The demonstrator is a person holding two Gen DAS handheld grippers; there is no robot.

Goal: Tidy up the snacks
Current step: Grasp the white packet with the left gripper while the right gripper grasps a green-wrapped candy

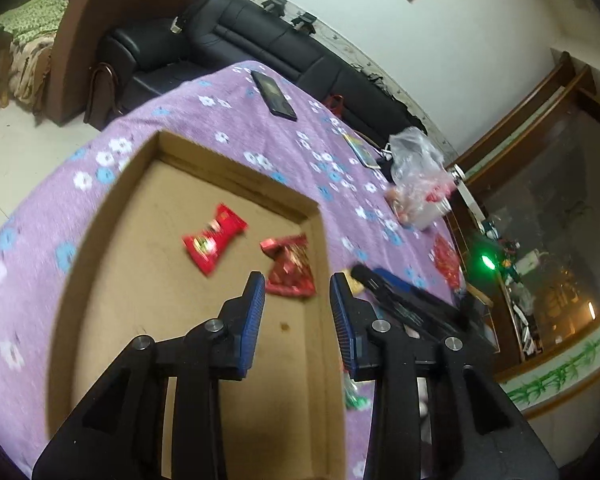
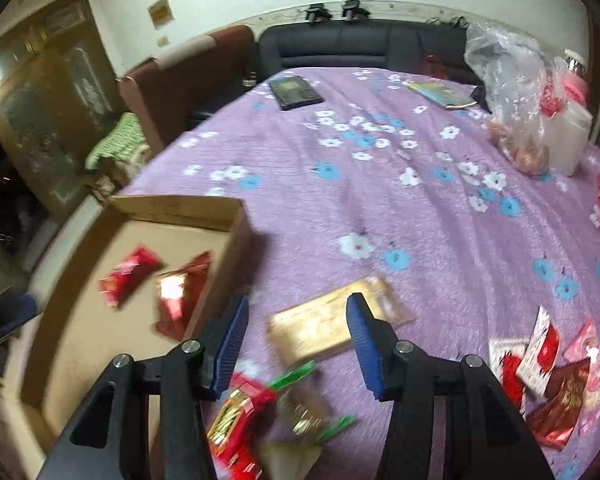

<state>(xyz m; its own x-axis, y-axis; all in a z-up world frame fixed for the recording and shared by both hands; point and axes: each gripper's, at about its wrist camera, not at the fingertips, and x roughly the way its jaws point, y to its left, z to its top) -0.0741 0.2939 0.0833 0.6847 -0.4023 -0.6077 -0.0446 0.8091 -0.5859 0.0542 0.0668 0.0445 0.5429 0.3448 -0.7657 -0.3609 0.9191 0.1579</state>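
Observation:
A shallow cardboard box (image 1: 112,216) lies on the purple flowered cloth; it also shows in the right wrist view (image 2: 180,206). Two red snack packets lie inside it: one bright red (image 1: 214,244) (image 2: 128,276), one dark red foil (image 1: 290,270) (image 2: 180,296). My left gripper (image 1: 298,288) is open and empty above the box's right side. My right gripper (image 2: 296,312) is open and empty above a gold packet (image 2: 332,326) on the cloth. Red and green packets (image 2: 268,408) lie below it. Several red and pink packets (image 2: 548,376) lie at the right.
A black phone (image 1: 274,94) (image 2: 296,92) and a colourful booklet (image 2: 440,94) lie at the far side. A clear plastic bag with food (image 2: 524,104) (image 1: 418,176) stands at the right. A black sofa (image 1: 236,36) runs behind the table. The right gripper shows in the left view (image 1: 400,296).

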